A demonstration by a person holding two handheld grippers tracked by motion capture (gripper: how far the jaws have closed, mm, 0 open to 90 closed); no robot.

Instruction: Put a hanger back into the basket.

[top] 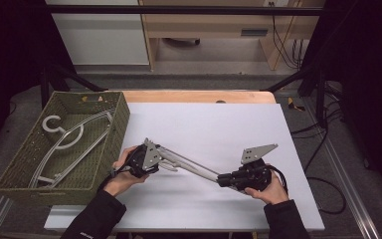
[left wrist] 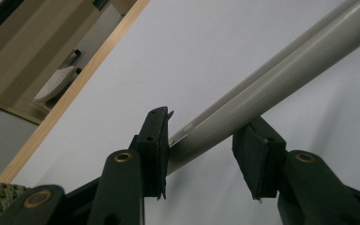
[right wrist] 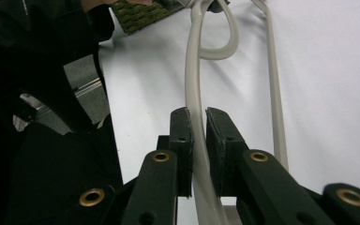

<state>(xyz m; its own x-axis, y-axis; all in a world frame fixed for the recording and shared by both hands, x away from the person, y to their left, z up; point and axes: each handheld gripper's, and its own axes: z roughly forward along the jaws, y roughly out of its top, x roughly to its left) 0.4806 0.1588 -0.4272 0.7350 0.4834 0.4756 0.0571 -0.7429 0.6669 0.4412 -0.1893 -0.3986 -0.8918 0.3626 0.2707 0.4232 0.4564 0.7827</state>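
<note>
Your right gripper point(right wrist: 198, 154) clamps a grey hanger point(top: 189, 167) | left gripper point(left wrist: 201, 154) jaws apart, bar between | next, probably carry to basket point(top: 10, 169).

A woven green basket point(top: 15, 169) holds pale hangers point(top: 72, 142).
</note>
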